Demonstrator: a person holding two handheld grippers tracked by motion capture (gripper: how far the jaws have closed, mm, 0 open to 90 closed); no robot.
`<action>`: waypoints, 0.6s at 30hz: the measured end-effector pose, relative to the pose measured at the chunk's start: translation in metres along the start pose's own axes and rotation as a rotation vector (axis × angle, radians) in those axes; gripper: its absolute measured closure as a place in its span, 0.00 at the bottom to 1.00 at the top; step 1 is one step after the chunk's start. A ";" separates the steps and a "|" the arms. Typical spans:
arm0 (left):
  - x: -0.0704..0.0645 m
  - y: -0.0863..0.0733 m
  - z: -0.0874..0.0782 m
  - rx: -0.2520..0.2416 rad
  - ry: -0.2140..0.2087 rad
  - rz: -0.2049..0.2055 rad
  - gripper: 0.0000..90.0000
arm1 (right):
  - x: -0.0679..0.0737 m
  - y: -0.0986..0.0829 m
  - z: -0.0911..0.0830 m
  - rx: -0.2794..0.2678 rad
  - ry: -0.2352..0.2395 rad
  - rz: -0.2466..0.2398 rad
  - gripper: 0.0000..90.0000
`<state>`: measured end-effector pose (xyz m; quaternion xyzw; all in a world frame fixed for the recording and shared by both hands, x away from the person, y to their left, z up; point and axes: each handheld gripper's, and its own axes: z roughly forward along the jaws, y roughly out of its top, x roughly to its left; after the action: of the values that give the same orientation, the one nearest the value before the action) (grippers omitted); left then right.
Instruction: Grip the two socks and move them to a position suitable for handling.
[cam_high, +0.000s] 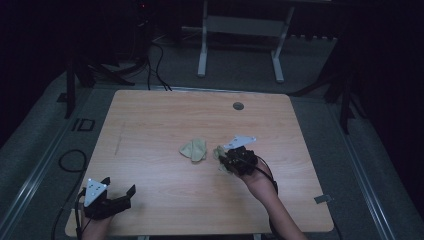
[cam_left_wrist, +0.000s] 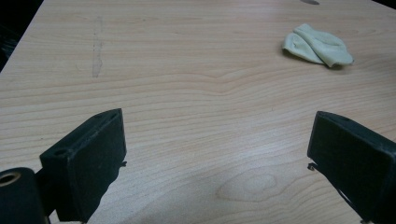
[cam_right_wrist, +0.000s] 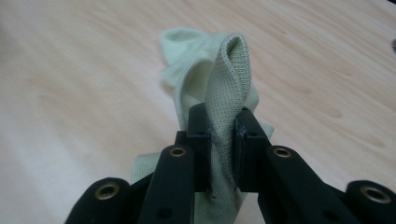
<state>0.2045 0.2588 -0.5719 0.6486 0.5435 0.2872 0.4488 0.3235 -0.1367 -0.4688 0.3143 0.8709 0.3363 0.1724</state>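
Observation:
A pale green knitted cloth (cam_right_wrist: 229, 79), like a sock, stands up in a fold between the jaws of my right gripper (cam_right_wrist: 223, 126), which is shut on it. From above, that gripper (cam_high: 223, 158) sits right of the table's middle with the held cloth (cam_high: 218, 151) at its tip. A second crumpled pale green cloth (cam_high: 193, 149) lies just left of it on the wooden table (cam_high: 150, 115). That crumpled cloth (cam_left_wrist: 317, 44) also lies far off at the upper right of the left gripper view. My left gripper (cam_high: 120, 186) rests near the front left corner, open (cam_left_wrist: 217, 135) and holding nothing.
A round grey grommet (cam_high: 238, 105) is set into the table's far side. A faint scuff mark (cam_left_wrist: 97, 46) runs along the left part of the top. Cables (cam_high: 70, 161) lie on the floor at left, and a white desk frame (cam_high: 240, 30) stands beyond the table.

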 end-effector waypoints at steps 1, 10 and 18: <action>0.000 0.000 0.000 0.003 -0.002 -0.001 0.05 | 0.009 -0.002 -0.007 0.003 0.007 -0.019 0.88; 0.000 0.000 0.000 0.001 -0.005 -0.004 0.05 | 0.037 -0.014 -0.022 0.001 0.061 -0.053 0.88; -0.001 0.000 -0.001 -0.005 -0.003 -0.005 0.05 | 0.073 -0.042 0.003 0.072 0.123 -0.086 0.88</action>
<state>0.2034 0.2580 -0.5710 0.6466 0.5436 0.2865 0.4520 0.2526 -0.1114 -0.5062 0.2614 0.9041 0.3156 0.1212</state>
